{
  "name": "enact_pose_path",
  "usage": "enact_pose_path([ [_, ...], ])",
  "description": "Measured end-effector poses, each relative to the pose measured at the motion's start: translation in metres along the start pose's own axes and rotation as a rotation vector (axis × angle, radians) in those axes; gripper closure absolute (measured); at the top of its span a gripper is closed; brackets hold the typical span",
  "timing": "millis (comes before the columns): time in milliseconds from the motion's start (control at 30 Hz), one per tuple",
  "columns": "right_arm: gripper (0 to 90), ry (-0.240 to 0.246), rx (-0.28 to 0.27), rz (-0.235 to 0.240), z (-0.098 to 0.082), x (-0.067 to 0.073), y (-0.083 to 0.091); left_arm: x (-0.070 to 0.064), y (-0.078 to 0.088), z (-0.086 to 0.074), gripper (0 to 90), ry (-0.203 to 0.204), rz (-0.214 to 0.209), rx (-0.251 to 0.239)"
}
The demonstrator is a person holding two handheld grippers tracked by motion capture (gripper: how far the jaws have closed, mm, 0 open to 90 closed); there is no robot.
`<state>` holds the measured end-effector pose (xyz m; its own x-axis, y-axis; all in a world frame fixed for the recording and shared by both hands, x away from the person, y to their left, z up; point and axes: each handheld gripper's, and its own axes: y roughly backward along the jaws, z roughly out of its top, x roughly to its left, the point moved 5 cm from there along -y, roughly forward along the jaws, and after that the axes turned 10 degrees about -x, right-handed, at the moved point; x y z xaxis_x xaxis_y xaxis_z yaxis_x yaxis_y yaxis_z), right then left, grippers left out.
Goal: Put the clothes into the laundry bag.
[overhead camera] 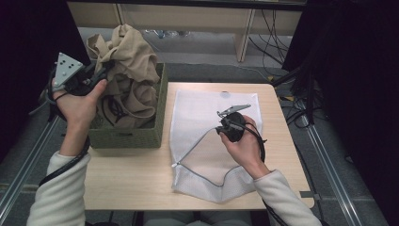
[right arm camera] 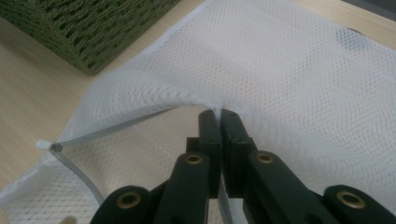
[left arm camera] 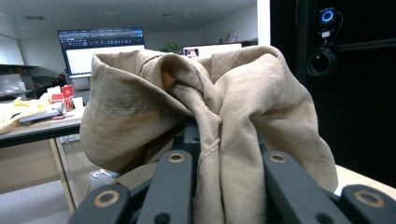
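- Here, the crumpled beige fabric garment point(overhead camera: 126, 61) hangs bunched in a tall heap, its long axis roughly upright, its top lifted above the woven green rectangular basket point(overhead camera: 136, 137) and its lower folds inside the basket.
- The left claw point(overhead camera: 104, 70) is clamped on an upper fold of that garment; in the left gripper view the cloth point(left arm camera: 219, 116) runs down between the black jaws.
- The basket stands on the left part of the light wooden counter point(overhead camera: 131, 188), touching the bag's left edge or just beside it.
- The white mesh zip-up laundry bag point(overhead camera: 202, 117) lies flat on the counter, its long axis running away from the person, its zipped mouth gaping toward the near left.
- The right claw point(overhead camera: 225, 123) is pinched shut on the upper edge of the bag's opening point(right arm camera: 205, 105), lifting it off the lower layer.
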<state>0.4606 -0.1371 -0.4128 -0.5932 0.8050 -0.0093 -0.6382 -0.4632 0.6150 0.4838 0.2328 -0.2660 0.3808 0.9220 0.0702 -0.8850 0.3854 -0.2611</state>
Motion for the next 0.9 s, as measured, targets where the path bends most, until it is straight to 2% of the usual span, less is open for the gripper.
enact_pose_path([
  [133,89.5,0.007,-0.005,-0.006,0.0,-0.001,-0.001,-0.001,0.004,0.007,79.8,0.001,0.004,-0.014],
  [333,89.5,0.01,-0.009,-0.003,0.0,-0.001,-0.002,-0.005,0.009,0.02,79.8,-0.013,-0.006,-0.044],
  [367,89.5,-0.003,-0.001,-0.002,0.0,0.0,0.0,-0.006,0.009,0.022,79.8,-0.015,-0.008,-0.05],
  [400,89.5,0.014,-0.006,-0.003,0.0,-0.001,-0.001,-0.007,0.011,0.024,79.8,-0.019,-0.009,-0.056],
  [533,89.5,0.0,-0.002,-0.001,0.0,0.0,0.0,-0.01,0.014,0.032,79.8,-0.025,-0.019,-0.074],
  [700,89.5,0.012,-0.006,-0.001,0.0,0.0,0.0,-0.011,0.015,0.04,79.9,-0.029,-0.03,-0.088],
  [767,89.6,-0.002,-0.004,-0.003,0.0,0.0,0.0,-0.012,0.016,0.045,79.8,-0.032,-0.033,-0.103],
  [900,89.6,0.007,-0.021,-0.007,0.001,-0.002,-0.001,-0.015,0.018,0.056,79.8,-0.034,-0.046,-0.133],
])
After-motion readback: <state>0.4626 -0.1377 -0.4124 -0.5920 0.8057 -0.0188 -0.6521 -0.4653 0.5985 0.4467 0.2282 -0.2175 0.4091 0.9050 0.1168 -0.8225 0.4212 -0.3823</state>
